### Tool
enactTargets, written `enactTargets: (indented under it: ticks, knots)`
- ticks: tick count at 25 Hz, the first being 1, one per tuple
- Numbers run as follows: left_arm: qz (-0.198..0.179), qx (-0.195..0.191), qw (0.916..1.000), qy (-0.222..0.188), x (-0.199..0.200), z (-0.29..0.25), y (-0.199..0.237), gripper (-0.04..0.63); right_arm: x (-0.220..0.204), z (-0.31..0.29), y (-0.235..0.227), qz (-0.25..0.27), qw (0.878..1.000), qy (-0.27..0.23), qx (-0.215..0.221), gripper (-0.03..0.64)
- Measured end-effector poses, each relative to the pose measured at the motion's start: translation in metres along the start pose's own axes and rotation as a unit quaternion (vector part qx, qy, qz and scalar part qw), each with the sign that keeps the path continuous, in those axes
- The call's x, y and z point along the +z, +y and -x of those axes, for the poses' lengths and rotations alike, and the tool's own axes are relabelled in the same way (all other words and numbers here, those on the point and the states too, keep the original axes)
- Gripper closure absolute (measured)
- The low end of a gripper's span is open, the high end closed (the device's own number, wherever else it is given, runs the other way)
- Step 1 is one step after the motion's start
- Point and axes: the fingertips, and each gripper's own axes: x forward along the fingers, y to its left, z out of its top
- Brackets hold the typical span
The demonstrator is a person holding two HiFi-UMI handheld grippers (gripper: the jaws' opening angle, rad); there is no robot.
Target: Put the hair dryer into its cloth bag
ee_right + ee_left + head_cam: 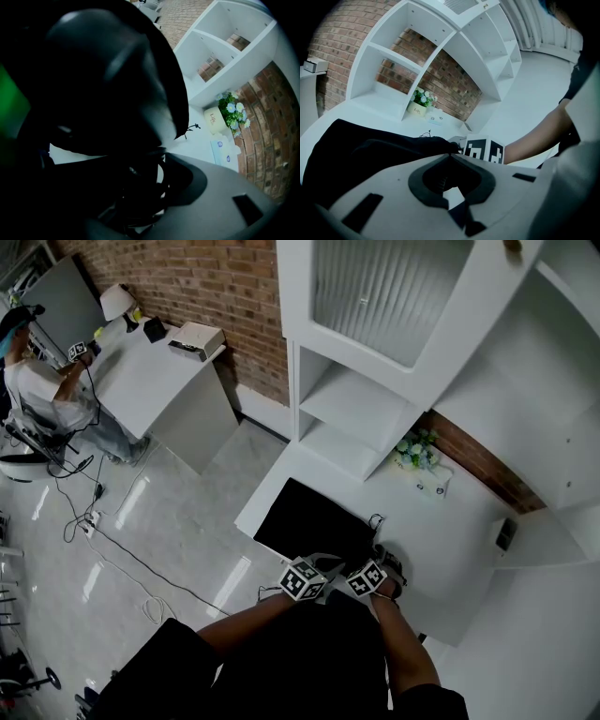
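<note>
A white shelving unit stands against a red brick wall. Left of it lie a glossy pale floor and a white desk.

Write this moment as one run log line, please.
left gripper: shut on cloth bag edge | right gripper: around hair dryer, grip unclear

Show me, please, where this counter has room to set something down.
Bare: the counter right of the cloth bag, in front of the flower pot. Crowded: the near edge, at the left gripper and right gripper.
</note>
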Motion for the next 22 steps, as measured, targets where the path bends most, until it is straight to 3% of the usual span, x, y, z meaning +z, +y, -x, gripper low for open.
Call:
enactTargets:
  ticks: [3, 8, 13, 16, 20, 22]
  knots:
    - [0.006, 0.003, 0.9999, -0.007, 0.002, 0.003, 0.002, 0.572, 0.001, 0.003, -0.003, -0.018, 1.000, -0.003, 0.018, 0.361]
    - [0.015, 0.004, 0.9998, -0.011, -0.004, 0.002, 0.000, 0.572, -0.002, 0.011, 0.010, -0.002, 0.999, -0.013, 0.049, 0.327]
    - [0.015, 0.001, 0.9998, -0.009, -0.007, 0.002, -0.002, 0.572, -0.008, 0.014, 0.018, -0.017, 0.998, -0.019, 0.058, 0.336]
    - [0.016, 0.002, 0.9998, -0.009, -0.010, 0.003, -0.001, 0.572, -0.007, 0.025, 0.020, -0.046, 0.995, -0.042, 0.078, 0.328]
    - [0.019, 0.007, 0.9997, -0.013, -0.011, 0.002, -0.001, 0.572, -0.010, 0.039, 0.017, -0.125, 0.982, -0.083, 0.118, 0.330]
    - [0.020, 0.008, 0.9997, -0.015, -0.011, 0.001, -0.002, 0.572, -0.014, 0.044, 0.014, -0.134, 0.978, -0.099, 0.124, 0.331]
